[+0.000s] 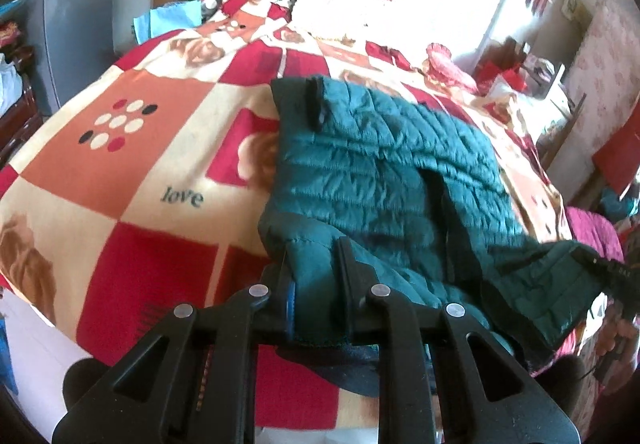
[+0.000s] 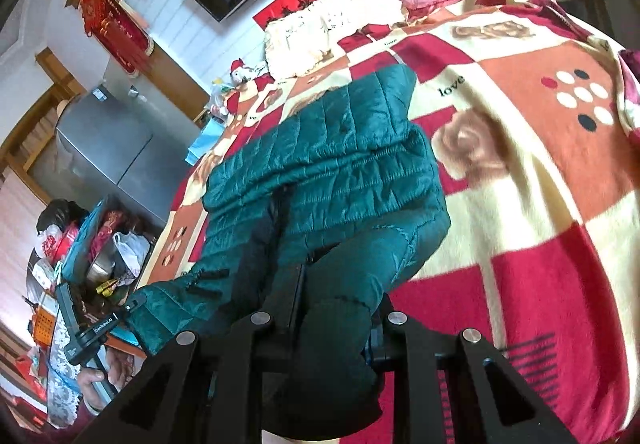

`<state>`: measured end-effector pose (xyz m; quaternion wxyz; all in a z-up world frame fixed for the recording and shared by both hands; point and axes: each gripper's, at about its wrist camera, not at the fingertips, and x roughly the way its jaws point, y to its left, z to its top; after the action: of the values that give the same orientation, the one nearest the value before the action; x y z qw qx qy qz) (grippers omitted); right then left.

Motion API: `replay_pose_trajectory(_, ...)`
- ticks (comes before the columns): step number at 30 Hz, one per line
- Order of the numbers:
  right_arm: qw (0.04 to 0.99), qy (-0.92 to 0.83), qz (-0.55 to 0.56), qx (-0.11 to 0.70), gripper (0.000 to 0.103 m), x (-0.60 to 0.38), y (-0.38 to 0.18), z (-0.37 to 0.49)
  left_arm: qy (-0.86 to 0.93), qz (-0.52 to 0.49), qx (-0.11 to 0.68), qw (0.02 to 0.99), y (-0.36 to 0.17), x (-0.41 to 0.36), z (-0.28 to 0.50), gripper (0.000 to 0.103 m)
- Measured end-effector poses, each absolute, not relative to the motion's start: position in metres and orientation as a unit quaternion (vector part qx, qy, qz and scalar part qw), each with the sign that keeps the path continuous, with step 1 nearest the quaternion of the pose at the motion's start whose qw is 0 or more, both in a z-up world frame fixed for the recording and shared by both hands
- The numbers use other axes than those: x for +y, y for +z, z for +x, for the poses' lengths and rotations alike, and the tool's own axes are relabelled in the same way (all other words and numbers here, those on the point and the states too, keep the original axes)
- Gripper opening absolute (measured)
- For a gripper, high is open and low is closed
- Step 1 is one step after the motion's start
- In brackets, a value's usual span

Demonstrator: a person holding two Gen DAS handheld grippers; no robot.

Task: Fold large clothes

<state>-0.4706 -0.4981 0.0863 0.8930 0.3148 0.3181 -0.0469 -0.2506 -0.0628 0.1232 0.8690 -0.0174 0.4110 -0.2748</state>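
The jacket (image 1: 384,172) is lying across the bed (image 1: 120,172) — puffy, light, slippery. Left gripper (image 1: 316,284) and right gripper (image 2: 340,308) are both pinching its hem — good hold.

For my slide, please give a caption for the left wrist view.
Left gripper shut on the green jacket's near edge, over a checked blanket on the bed.

Bed (image 1: 120,172) under checked blanket (image 2: 540,204); green jacket (image 1: 384,172) spread on it, cream pillow (image 1: 336,4) at head.
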Motion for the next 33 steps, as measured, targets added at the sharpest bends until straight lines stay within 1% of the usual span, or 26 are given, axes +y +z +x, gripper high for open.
replay_pose_trajectory(13, 0.907, -0.066, 0.303, 0.286, 0.021, -0.529, 0.122, -0.418, -0.255, -0.074, 0.393, 0.880, 0.155, -0.082, -0.175, 0.016)
replay_pose_trajectory(18, 0.911, -0.083, 0.295, 0.276, 0.021, -0.549, 0.136, -0.380, -0.240, -0.076, 0.386, 0.887, 0.168, -0.104, -0.139, 0.016)
replay_pose_trajectory(22, 0.907, -0.104, 0.296, 0.280, 0.021, -0.566, 0.138, -0.341, -0.225, -0.072, 0.388, 0.891, 0.173, -0.125, -0.106, 0.016)
replay_pose_trajectory(28, 0.904, -0.127, 0.282, 0.296, 0.021, -0.586, 0.140, -0.288, -0.195, -0.069, 0.404, 0.891, 0.165, -0.152, -0.055, 0.016)
replay_pose_trajectory(33, 0.893, -0.150, 0.284, 0.315, 0.021, -0.609, 0.127, -0.247, -0.159, -0.059, 0.419, 0.892, 0.141, -0.173, -0.014, 0.016)
